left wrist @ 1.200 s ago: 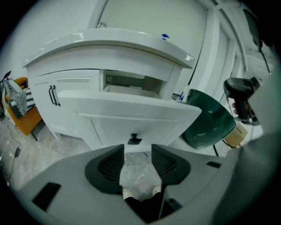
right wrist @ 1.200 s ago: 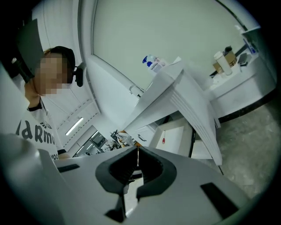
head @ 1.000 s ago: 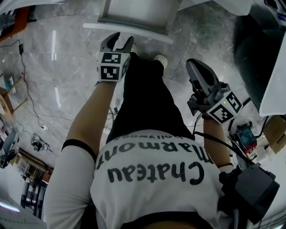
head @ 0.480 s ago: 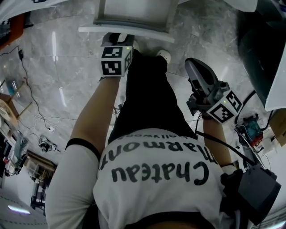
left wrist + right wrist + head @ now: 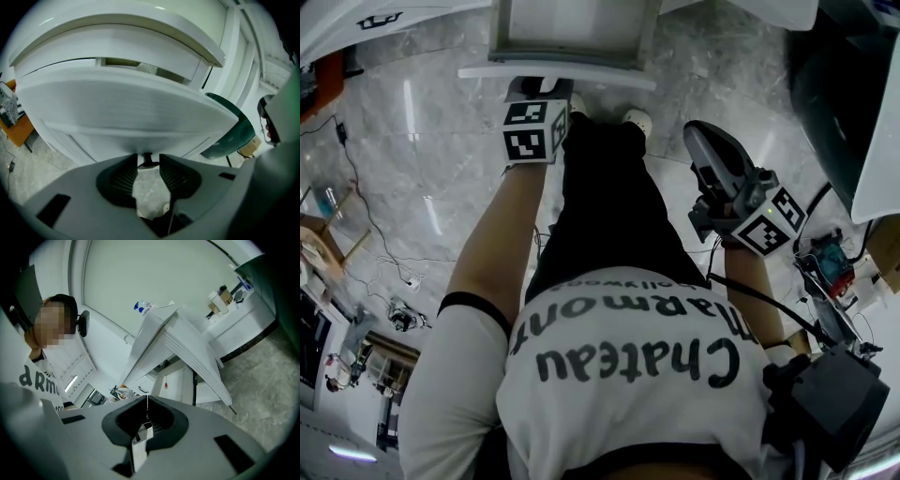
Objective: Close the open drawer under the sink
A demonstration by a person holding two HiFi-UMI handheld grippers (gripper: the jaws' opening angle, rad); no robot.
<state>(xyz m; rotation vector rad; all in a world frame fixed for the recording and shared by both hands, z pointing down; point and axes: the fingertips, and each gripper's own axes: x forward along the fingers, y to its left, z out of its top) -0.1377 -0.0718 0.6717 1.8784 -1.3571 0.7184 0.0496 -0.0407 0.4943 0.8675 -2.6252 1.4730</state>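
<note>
Two jaws of your left hand-held gripper point(image 5: 148, 161) have just been closing yet stand apart with nothing between them, tips right at the white front panel point(image 5: 581, 75) of the open drawer point(image 5: 572, 28), just beyond your shoes point(image 5: 636, 122). It likely slides stiff and light on runners — push flat, mid-panel. Your right hand-held gripper point(image 5: 703, 139) is clenched and empty. Your shirt point(image 5: 628, 361) reads "Chateau Marmont".

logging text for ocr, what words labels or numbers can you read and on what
"Chateau Marmont": white t-shirt, upside down in the head view.
Smaller print at the shirt's fold: too blurred to read.
Marker cubes: square patterns, no words.
Labels of the bottles on the counter: too small.
</note>
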